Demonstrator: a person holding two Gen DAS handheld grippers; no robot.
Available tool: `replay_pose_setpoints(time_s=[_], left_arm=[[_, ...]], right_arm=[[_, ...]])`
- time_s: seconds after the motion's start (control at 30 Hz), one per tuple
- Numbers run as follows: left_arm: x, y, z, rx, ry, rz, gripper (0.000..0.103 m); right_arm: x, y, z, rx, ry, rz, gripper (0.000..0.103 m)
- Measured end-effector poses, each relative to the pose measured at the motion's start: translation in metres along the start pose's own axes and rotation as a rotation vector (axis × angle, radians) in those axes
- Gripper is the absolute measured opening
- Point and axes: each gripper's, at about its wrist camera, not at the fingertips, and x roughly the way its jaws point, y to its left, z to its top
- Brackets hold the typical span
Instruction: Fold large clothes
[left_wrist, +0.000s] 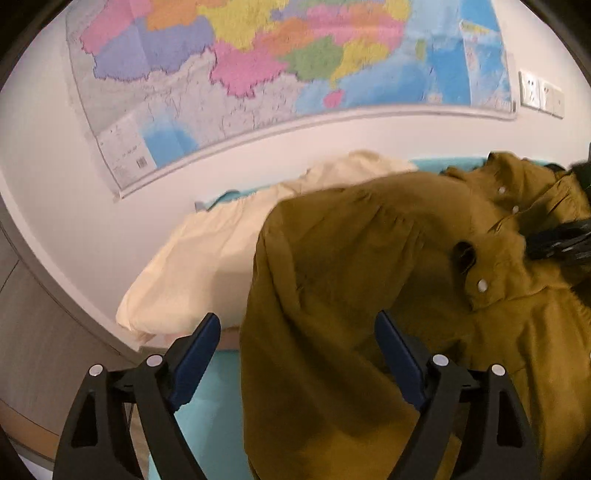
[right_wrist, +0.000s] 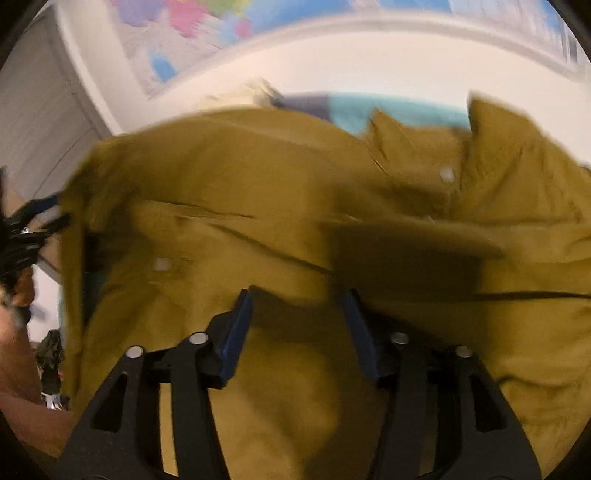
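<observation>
Mustard-brown button-front cotton shirt (left_wrist: 369, 266), lying crumpled on a turquoise-covered table (left_wrist: 210, 398) that stands against the wall; its collar and white snap buttons (left_wrist: 482, 285) face up toward the far right in the left wrist view. The fabric appears soft, light and limp: it should drape and crease freely, hold no shape of its own, and slide little on the cloth cover. Sound places to pinch are judged to be the seamed edges, namely collar, shoulder line, hem or placket, where doubled cloth gives the pads more to bite.

Left gripper (left_wrist: 297, 336): jaws spread wide, nothing pinched, one side of the shirt lying below the gap. Right gripper (right_wrist: 297, 317): jaws parted over the shirt's middle, pads apparently clear of the cloth; blur leaves contact uncertain.

A cream-coloured soft garment (left_wrist: 192, 266) lies just beside the shirt, partly under its edge, and could be caught up with it. A coloured wall map (left_wrist: 258, 66) hangs behind.
</observation>
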Motion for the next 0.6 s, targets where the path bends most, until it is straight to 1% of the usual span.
replay_pose_setpoints(time_s=[0.03, 0.07, 0.1, 0.13, 0.17, 0.2, 0.23, 0.27, 0.3, 0.33, 0.43, 0.47, 0.5, 0.53, 0.57, 0.6], left_arm=[[0.002, 0.0, -0.002, 0.001, 0.003, -0.009, 0.081], [0.004, 0.0, -0.003, 0.004, 0.006, -0.018, 0.076], [0.006, 0.0, -0.003, 0.006, 0.01, -0.019, 0.074], [0.009, 0.0, -0.002, 0.005, 0.016, -0.016, 0.066], [0.012, 0.0, 0.0, 0.003, 0.017, -0.021, 0.055], [0.012, 0.002, 0.001, -0.004, 0.018, -0.03, 0.05], [0.013, 0.004, 0.002, -0.016, 0.019, -0.045, 0.041], [0.013, 0.006, 0.003, -0.024, 0.02, -0.055, 0.036], [0.013, 0.007, 0.003, -0.029, 0.022, -0.064, 0.035], [0.012, 0.009, 0.004, -0.032, 0.022, -0.074, 0.033], [0.006, 0.01, 0.006, -0.047, 0.02, -0.108, 0.033], [0.004, 0.01, 0.006, -0.053, 0.02, -0.116, 0.033], [0.001, 0.009, 0.007, -0.057, 0.022, -0.127, 0.033], [-0.001, 0.008, 0.008, -0.057, 0.022, -0.132, 0.033], [-0.003, 0.007, 0.008, -0.057, 0.02, -0.142, 0.033], [-0.008, 0.006, 0.01, -0.055, 0.012, -0.154, 0.034]], right_arm=[[-0.007, 0.012, -0.001, -0.019, -0.022, 0.036, 0.058], [-0.014, 0.032, -0.003, -0.056, -0.034, 0.105, 0.059], [-0.017, 0.047, -0.004, -0.087, -0.035, 0.155, 0.06], [-0.017, 0.073, -0.008, -0.144, -0.029, 0.222, 0.063], [-0.015, 0.09, -0.011, -0.185, -0.019, 0.265, 0.064], [-0.01, 0.113, -0.015, -0.231, 0.001, 0.329, 0.07], [-0.002, 0.136, -0.019, -0.271, 0.028, 0.39, 0.075], [0.002, 0.15, -0.023, -0.293, 0.042, 0.423, 0.076], [0.012, 0.166, -0.027, -0.311, 0.058, 0.457, 0.076], [0.026, 0.184, -0.03, -0.329, 0.093, 0.491, 0.076], [0.062, 0.214, -0.033, -0.338, 0.156, 0.494, 0.076], [0.072, 0.218, -0.033, -0.333, 0.174, 0.499, 0.075], [0.086, 0.222, -0.034, -0.31, 0.22, 0.504, 0.061], [0.092, 0.224, -0.035, -0.294, 0.257, 0.52, 0.028], [0.092, 0.226, -0.036, -0.299, 0.265, 0.537, 0.01], [0.083, 0.226, -0.033, -0.319, 0.239, 0.551, 0.004]])
